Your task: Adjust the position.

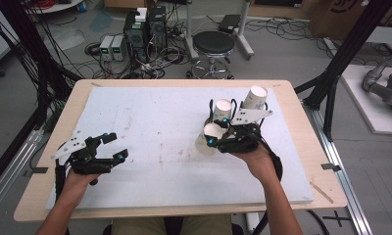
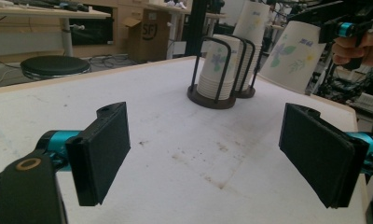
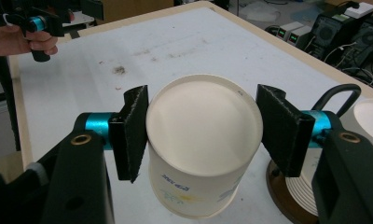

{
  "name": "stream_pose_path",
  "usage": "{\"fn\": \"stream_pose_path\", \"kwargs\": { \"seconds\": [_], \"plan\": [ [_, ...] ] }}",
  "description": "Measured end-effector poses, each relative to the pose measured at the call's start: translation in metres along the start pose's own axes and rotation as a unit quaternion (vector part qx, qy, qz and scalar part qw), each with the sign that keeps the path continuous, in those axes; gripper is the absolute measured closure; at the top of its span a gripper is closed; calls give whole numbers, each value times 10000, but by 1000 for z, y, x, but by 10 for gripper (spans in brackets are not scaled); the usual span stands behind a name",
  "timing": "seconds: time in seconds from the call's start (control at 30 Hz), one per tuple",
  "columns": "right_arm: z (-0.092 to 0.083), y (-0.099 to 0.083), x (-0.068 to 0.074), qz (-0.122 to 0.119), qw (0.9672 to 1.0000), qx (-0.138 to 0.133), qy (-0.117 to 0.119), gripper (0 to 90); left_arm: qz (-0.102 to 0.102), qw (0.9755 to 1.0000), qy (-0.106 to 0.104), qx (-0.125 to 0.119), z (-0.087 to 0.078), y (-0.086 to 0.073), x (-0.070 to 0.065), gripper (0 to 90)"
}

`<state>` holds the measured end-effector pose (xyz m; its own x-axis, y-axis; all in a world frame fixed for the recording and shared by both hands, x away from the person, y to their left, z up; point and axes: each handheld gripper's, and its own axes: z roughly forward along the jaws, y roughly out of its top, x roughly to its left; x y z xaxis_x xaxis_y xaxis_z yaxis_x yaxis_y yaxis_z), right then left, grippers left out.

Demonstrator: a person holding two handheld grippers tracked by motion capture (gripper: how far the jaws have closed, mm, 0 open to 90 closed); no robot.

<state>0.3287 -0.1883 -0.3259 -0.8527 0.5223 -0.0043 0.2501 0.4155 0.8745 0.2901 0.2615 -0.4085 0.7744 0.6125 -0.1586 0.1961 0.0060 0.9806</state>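
Our right gripper squeezes a paper cup upside down, just beside the cup holders on the counter, while our left gripper waits wide open, far away.

Open white table top left and centre, two cup racks crowding far right corner

A pale wooden tabletop carries a stained white foam mat covering most of it, and two dark wire cup racks stacked with paper cups stand on its far right part
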Motion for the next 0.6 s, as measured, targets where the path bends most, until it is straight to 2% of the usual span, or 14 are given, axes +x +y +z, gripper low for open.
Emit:
{"fn": "stream_pose_path", "kwargs": {
  "seconds": [0.23, 0.4, 0.6],
  "plan": [
    [9, 3, 5, -71, 9999, 7, 154, 385, 37, 9994, -328, 38, 6, 2, -5, 162],
    [17, 8, 13, -186, 9993, 11, 329, 385, 108, 9975, -697, 48, 15, 5, -13, 163],
    [29, 16, 22, -323, 9981, 79, 519, 384, 227, 9953, -943, 63, 25, 12, -22, 150]
  ]
}}
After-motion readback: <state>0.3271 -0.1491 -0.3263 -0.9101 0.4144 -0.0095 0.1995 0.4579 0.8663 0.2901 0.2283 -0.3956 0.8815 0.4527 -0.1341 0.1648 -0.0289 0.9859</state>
